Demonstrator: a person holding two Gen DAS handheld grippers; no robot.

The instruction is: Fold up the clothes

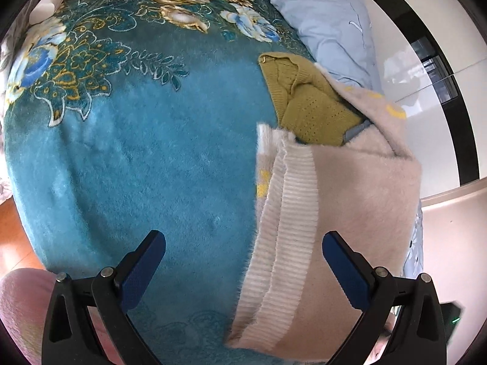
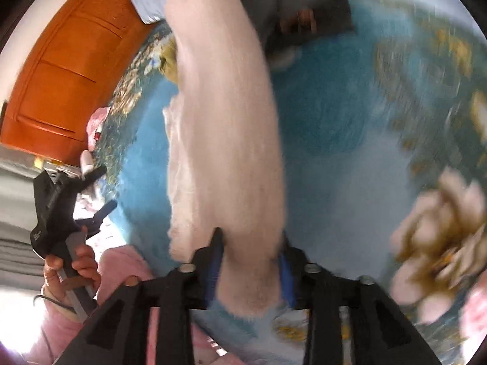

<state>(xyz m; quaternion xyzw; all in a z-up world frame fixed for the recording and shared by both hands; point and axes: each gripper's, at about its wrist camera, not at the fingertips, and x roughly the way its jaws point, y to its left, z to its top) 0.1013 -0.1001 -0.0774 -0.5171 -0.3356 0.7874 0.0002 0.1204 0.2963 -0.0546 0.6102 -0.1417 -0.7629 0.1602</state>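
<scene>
Across the teal floral plush blanket (image 1: 146, 158), my right gripper (image 2: 249, 261) pinches the fuzzy cream-pink ribbed-hem sweater (image 1: 350, 200) at lower centre, my left gripper (image 1: 243, 261) gapes empty over its hem; judged risk: swinging fabric slips or unfolds.

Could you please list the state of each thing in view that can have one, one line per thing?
Left gripper: open, empty, over the blanket.
Right gripper: shut on the fuzzy pale pink sweater, holding one blurred part.
Fuzzy pale pink sweater: partly folded, ribbed hem showing.
Olive green knit garment: crumpled, partly under the sweater.
Teal floral plush blanket: spread flat.
Light blue daisy-print pillow: lying at the blanket's edge.
</scene>
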